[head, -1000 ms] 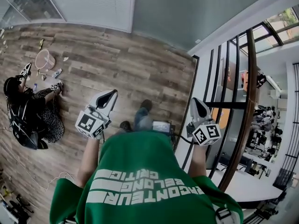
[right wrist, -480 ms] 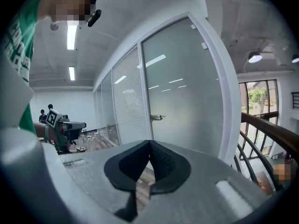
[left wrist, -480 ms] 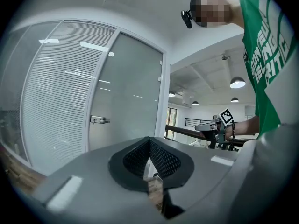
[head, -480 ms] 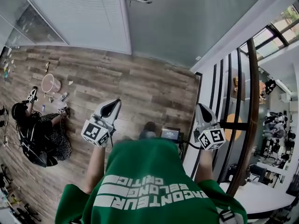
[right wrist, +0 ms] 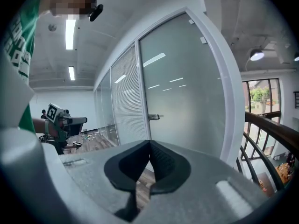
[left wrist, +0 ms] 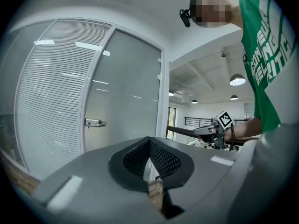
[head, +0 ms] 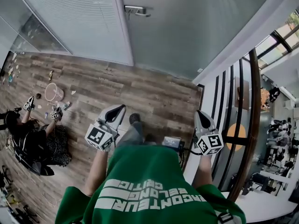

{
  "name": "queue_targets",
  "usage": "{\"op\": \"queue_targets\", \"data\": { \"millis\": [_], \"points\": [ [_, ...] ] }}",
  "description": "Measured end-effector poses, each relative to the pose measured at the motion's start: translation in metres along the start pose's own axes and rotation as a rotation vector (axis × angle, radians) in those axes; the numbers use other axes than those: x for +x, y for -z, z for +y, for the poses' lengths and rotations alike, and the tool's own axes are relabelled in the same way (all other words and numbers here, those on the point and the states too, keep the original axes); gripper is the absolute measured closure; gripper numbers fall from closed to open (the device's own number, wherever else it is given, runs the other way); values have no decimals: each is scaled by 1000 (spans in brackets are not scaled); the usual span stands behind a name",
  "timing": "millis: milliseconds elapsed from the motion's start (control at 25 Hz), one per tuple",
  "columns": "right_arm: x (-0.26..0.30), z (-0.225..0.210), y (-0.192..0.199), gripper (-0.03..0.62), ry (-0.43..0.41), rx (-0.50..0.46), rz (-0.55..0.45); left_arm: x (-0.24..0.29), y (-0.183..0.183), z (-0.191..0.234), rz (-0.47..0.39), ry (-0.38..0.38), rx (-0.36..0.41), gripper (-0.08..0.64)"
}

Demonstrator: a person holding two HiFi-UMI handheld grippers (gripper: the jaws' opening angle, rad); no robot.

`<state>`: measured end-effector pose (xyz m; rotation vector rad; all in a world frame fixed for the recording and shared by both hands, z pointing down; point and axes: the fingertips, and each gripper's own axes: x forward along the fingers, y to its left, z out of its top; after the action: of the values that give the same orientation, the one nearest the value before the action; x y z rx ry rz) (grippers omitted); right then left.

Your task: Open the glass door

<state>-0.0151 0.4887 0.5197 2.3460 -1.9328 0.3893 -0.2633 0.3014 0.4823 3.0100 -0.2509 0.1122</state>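
Observation:
The frosted glass door [head: 187, 27] stands shut ahead, with its metal handle [head: 135, 9] near its left edge. Both grippers are held level in front of the person's green shirt, a good way short of the door. My left gripper [head: 121, 108] is shut with nothing in it. My right gripper [head: 199, 113] is also shut and empty. In the left gripper view the door [left wrist: 124, 92] and handle [left wrist: 95, 122] lie beyond the touching pads [left wrist: 156, 158]. The right gripper view shows the door [right wrist: 182, 87] and handle [right wrist: 154, 117] straight ahead.
A glass wall with blinds [head: 79, 22] adjoins the door on the left. Someone sits on the wood floor [head: 140, 87] at the left [head: 28, 143], beside a pink basket [head: 53, 92] and small items. A black railing with a wooden handrail [head: 252, 125] runs along the right.
The person has walked toward the door with both grippers. The door and its handle now show more fully at the top of the head view. Both grippers stay shut.

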Motion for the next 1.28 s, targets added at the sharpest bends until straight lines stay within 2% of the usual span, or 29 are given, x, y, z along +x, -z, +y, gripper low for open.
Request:
{"op": "queue_targets", "data": {
  "millis": [440,640,880,1280],
  "points": [
    [68,-28,-23,598,12,-51,24,69,0,50,-20,18,-8,545],
    [128,-44,-46,598,-19,-107,59,106,-6,98,-54,-7,-37,545],
    [194,-58,-80,598,-50,-116,60,133,-14,153,-88,-47,-65,545],
    [292,-61,-104,598,-103,-120,70,151,-25,231,-75,-83,-93,546]
  ]
}}
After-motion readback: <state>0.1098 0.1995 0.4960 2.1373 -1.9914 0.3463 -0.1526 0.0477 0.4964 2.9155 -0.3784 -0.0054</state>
